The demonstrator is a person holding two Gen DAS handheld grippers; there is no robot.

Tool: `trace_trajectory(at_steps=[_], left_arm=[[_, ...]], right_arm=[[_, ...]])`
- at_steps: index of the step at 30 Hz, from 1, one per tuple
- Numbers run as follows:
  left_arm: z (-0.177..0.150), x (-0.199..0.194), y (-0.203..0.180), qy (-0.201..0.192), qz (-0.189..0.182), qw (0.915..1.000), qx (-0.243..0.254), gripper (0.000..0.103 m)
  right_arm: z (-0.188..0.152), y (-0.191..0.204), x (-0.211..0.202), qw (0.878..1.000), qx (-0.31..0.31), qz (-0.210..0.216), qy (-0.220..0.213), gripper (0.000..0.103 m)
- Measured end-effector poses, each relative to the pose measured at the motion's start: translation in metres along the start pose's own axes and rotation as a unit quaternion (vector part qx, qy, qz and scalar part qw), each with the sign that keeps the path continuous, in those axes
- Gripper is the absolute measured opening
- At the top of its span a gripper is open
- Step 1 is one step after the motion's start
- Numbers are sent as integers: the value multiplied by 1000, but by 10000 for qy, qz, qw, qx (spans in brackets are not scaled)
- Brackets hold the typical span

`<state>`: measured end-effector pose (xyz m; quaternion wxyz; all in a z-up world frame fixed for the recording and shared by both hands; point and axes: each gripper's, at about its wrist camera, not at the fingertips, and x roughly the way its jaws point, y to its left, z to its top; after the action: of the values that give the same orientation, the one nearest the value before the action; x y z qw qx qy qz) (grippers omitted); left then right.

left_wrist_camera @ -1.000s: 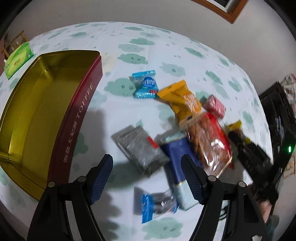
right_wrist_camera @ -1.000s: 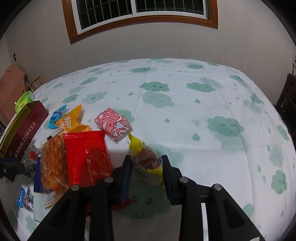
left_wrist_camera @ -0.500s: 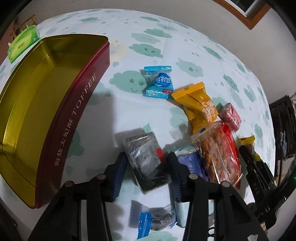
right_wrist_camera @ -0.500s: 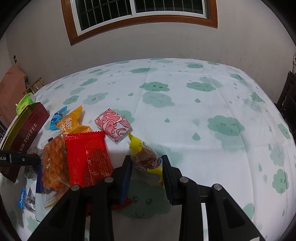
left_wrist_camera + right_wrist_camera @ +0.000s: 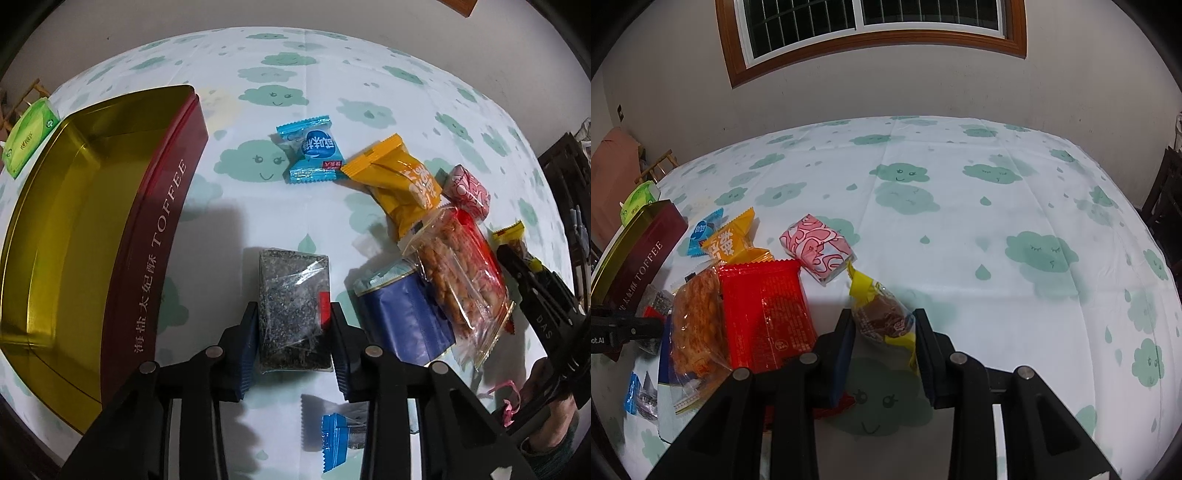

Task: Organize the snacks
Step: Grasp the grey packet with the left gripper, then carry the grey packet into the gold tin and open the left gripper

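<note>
- L gripper [image 5: 293, 341]: jaws clenched on grey seed bar pkt [image 5: 293, 304], just right of toffee tin [image 5: 155, 236], lifted or resting on worktop [image 5: 258, 218] – can't tell.
- R gripper [image 5: 884, 343]: jaws clenched on brown-yellow candy pkt [image 5: 882, 314], well right of tin.
- Between them: navy pkt [image 5: 404, 317], red cracker pkt [image 5: 764, 314].
- Farther: yellow pkt [image 5: 400, 181], blue candy [image 5: 314, 153], pink pkt [image 5: 816, 253], all right of tin.

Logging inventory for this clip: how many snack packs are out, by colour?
Blue: 3 (blue candy, navy pack, blue-ended pack)
Yellow: 2 (yellow pack, yellow sweet in right claw)
Red: 1 (red pack)
Pink: 1 (pink pack)
Clear: 2 (orange-stick pack, dark pack in left claw)
Total: 9
</note>
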<state>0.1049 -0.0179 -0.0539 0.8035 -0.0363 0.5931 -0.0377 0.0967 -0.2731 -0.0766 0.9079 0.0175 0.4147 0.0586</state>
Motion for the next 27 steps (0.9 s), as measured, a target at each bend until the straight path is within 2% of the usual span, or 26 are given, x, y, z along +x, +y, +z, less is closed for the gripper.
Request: trace_trajectory(at_steps=[8, 15, 20, 27], left_arm=[[-5, -14, 0, -162, 35, 9995, 282, 32], [-2, -47, 11, -567, 77, 9971, 506, 32], [4, -65, 49, -806, 367, 9948, 509, 32], [6, -66, 129, -740, 862, 9932, 235, 32]], right_arm=[[0, 4, 0, 9999, -96, -118, 13, 32], [0, 6, 1, 9997, -158, -193, 24, 32], [0, 8, 2, 9992, -253, -302, 39, 32], [1, 9, 1, 9990, -282, -334, 40, 32]])
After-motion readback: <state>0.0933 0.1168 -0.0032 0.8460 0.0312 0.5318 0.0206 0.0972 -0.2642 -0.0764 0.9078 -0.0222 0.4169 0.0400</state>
